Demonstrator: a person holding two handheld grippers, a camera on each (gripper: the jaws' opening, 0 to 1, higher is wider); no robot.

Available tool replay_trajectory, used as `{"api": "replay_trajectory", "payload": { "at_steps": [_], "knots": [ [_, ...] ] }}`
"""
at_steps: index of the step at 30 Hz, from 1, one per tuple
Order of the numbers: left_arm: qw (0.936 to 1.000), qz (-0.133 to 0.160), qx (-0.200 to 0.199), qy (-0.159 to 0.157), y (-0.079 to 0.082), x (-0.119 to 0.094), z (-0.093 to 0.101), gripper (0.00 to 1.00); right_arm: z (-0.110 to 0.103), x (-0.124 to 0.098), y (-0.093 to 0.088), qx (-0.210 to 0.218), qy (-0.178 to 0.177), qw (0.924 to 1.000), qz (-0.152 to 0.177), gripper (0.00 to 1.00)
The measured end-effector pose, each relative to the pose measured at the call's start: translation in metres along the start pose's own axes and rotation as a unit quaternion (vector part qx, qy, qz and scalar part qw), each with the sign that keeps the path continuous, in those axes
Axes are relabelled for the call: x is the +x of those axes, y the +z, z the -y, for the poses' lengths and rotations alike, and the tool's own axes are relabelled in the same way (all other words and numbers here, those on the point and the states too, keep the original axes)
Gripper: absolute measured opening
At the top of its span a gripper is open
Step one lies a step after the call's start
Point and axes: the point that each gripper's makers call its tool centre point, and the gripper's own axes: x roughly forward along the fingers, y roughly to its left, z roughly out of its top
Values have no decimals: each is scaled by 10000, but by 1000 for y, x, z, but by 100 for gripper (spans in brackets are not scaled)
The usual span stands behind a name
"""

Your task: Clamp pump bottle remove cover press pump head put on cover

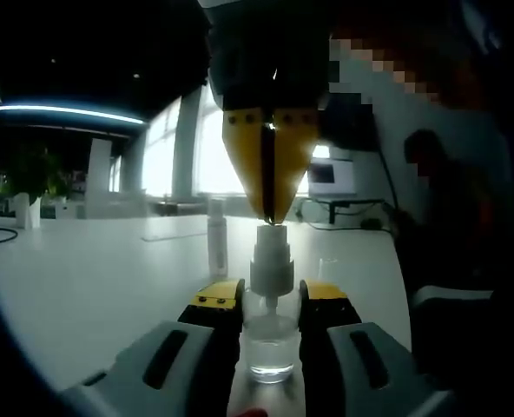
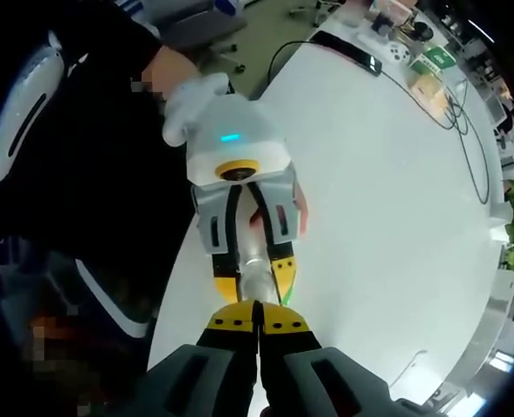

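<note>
A clear pump bottle [image 1: 272,347] stands on the white table [image 1: 109,278], and my left gripper [image 1: 270,300] is shut on its neck just below the white pump head [image 1: 272,261]. From above, my right gripper [image 1: 272,217] comes down shut, its yellow tips touching the top of the pump head. In the right gripper view my right gripper [image 2: 258,323] points straight down at the pump bottle [image 2: 252,259], which the left gripper [image 2: 255,282] holds between its yellow jaws. A tall clear cover [image 1: 217,243] stands upright on the table behind and to the left of the bottle.
A gloved hand [image 2: 187,104] holds the left gripper near the table edge [image 2: 174,287]. A person [image 1: 444,208] sits to the right, by a monitor [image 1: 331,174]. Cables [image 2: 470,122] and small items [image 2: 431,69] lie at the far end. Plants [image 1: 31,178] stand at the left.
</note>
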Motion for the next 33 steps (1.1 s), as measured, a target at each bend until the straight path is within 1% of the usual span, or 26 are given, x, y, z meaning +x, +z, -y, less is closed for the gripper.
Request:
{"api": "replay_trajectory", "payload": {
  "at_steps": [4, 10, 15, 24, 33],
  "knots": [
    [10000, -1, -4, -3, 0, 0, 0, 16, 0, 2, 0, 40, 43, 10000, -1, 0],
    [10000, 2, 1, -1, 0, 0, 0, 16, -1, -1, 1, -108, 47, 9999, -107, 0],
    [10000, 4, -2, -5, 0, 0, 1, 16, 1, -3, -1, 31, 79, 10000, -23, 0],
    [10000, 4, 6, -6, 1, 0, 1, 16, 0, -4, 0, 82, 77, 9999, 70, 0],
    [10000, 4, 4, -10, 0, 0, 0, 16, 0, -4, 0, 57, 52, 10000, 48, 0]
  ]
}}
